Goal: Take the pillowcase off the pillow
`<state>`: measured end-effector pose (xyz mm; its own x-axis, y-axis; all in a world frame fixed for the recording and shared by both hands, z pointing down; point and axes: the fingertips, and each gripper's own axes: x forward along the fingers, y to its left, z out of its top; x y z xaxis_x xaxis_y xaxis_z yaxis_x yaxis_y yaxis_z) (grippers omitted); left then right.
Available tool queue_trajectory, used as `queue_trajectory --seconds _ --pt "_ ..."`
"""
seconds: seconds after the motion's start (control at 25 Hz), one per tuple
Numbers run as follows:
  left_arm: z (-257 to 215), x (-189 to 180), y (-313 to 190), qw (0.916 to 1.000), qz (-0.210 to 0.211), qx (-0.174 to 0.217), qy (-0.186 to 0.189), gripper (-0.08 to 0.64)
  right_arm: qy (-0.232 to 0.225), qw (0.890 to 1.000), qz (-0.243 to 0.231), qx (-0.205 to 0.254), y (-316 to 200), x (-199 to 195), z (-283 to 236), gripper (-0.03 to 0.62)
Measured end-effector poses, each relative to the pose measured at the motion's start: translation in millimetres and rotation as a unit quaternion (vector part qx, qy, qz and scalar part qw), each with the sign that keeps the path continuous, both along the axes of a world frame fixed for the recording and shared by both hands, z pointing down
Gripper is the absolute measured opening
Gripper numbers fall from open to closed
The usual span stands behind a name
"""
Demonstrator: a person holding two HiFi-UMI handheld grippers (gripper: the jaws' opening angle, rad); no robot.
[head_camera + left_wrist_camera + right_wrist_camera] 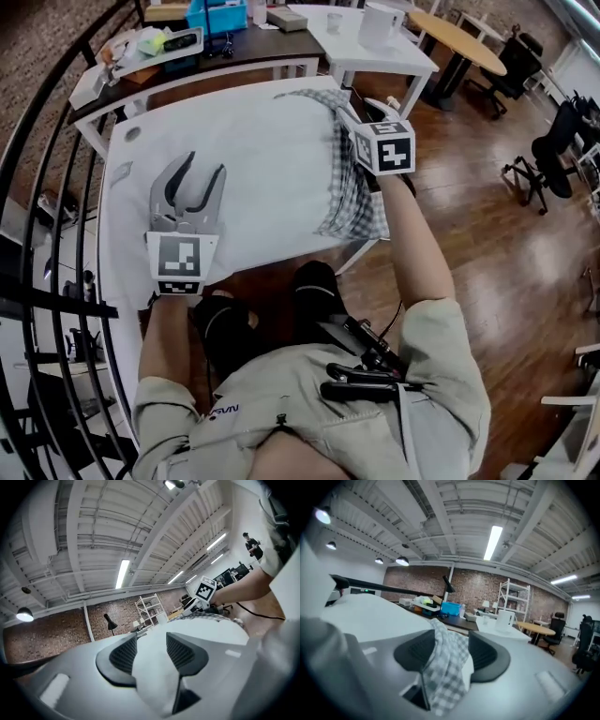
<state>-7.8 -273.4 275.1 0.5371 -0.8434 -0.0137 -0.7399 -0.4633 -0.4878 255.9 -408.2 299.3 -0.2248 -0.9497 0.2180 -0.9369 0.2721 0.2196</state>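
The white pillow lies across the white table. The checked pillowcase is bunched around the pillow's end on the right gripper's side, and its lower folds hang over the table edge towards the person.

The left gripper hovers level over the bare end of the pillow, well apart from the pillowcase. Its 2 jaws stand partly spread, which shows clearly from above. In the left gripper view, white pillow fabric rises between the ribbed pads. It may still brush them, though the view is too close to be sure. Beyond the left gripper's jaws, the pillow swells away to the far end, where the other gripper's marker cube shows.

The right gripper sits at the upper edge of the bunched cloth, tilted slightly down. In the right gripper view, the jaws are wide. A loose fold of the pillowcase drapes between the pads, lying nearer the left pad and not pinched. To the left of those jaws, the uncovered pillow rises as a pale mound.

Ahead of both grippers, past the table, a dark desk carries a blue bin. Beside the desk, a white side table holds a white jug.
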Motion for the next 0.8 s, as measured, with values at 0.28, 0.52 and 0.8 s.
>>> queue_trajectory --seconds 0.28,0.52,0.8 --pt "41.9 102.2 95.3 0.9842 0.113 0.006 -0.136 0.251 -0.072 0.996 -0.012 0.059 133.4 -14.9 3.0 0.227" --pt "100.7 113.7 62.8 0.9717 0.084 0.006 -0.221 0.269 -0.064 0.997 -0.049 -0.014 197.6 -67.0 80.4 0.227" --pt "90.8 107.9 48.5 0.9862 0.065 -0.031 -0.149 0.050 0.025 0.999 -0.021 -0.001 185.0 -85.2 109.0 0.077"
